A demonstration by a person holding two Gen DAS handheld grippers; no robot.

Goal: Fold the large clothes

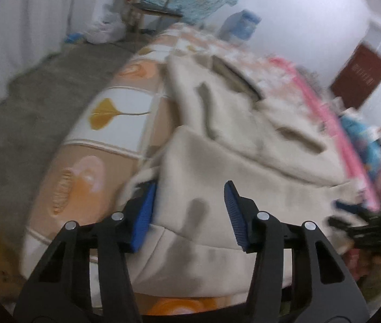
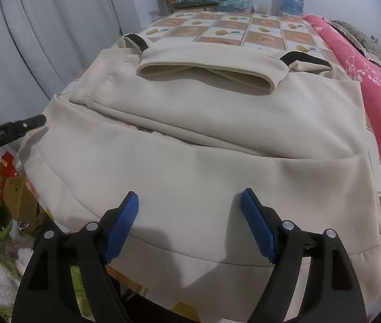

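The cream garment lies partly folded on the bed, beside a pink blanket. The right gripper hovers over its near hem, jaws apart. The left gripper straddles its side edge, jaws apart, not clamped.

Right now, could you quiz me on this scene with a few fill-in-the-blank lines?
1. The garment on the bed is ___ in colour.
2. Its cuffs are ___.
3. The blanket beside it is ___ with flowers.
4. The right tool's pads are ___.

Missing words: cream; black; pink; blue
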